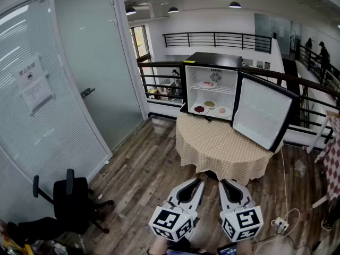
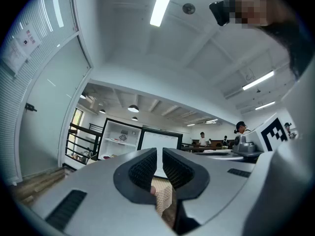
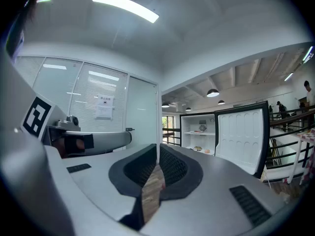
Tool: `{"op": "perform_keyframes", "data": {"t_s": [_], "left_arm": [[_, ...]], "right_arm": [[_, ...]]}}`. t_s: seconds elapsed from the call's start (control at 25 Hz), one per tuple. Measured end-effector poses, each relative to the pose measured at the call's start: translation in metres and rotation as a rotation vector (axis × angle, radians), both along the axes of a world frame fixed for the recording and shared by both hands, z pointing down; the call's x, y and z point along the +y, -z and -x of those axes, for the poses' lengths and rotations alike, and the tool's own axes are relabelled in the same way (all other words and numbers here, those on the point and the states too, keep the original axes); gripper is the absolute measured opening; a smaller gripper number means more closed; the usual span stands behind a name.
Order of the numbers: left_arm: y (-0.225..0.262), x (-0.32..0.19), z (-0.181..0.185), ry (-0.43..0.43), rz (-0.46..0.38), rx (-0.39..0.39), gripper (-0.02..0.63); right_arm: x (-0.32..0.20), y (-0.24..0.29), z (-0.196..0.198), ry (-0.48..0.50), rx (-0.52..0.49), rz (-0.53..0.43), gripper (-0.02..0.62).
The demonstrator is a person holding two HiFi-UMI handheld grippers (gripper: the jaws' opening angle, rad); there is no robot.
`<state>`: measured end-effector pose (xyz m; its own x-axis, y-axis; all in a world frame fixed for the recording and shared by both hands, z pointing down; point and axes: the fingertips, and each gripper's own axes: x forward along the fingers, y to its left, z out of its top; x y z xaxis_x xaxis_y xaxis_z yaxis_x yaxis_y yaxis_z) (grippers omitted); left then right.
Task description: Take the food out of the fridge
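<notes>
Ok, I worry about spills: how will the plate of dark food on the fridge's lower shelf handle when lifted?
The plate looks small, flat and stiff, so probably light. Its low rim gives jaws little to pinch; tilted, the food could slide off.

The fridge (image 1: 212, 57) is black outside and white inside, door lining included. White plates sit in it, one with dark red food (image 1: 199, 109). The surface wears a tan-and-cream checked cloth (image 1: 223, 147). The floor (image 1: 143, 169) is grey-brown wood plank. The left gripper (image 1: 198, 180) and right gripper (image 1: 222, 183) are pale grey with ribbed black jaws and black-and-white square markers. The chair (image 1: 71, 198) is black
</notes>
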<state>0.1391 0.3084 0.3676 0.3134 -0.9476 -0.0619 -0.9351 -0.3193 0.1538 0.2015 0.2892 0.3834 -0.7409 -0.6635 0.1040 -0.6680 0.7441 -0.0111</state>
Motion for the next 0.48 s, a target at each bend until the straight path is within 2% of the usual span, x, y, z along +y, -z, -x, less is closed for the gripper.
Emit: {"op": "perform_keyframes", "data": {"t_s": [0.16,0.48], "left_arm": [[0.0,-0.006,0.007,-0.015,0.011,0.054,0.046],[-0.008,-0.031,0.03,-0.017,0.02,0.083,0.046]], "right_arm": [[-0.005,0.001,0.006,-0.003,0.002,-0.005,0.034],[-0.029,-0.004,0.024,-0.022,0.0,-0.024,0.034]]}}
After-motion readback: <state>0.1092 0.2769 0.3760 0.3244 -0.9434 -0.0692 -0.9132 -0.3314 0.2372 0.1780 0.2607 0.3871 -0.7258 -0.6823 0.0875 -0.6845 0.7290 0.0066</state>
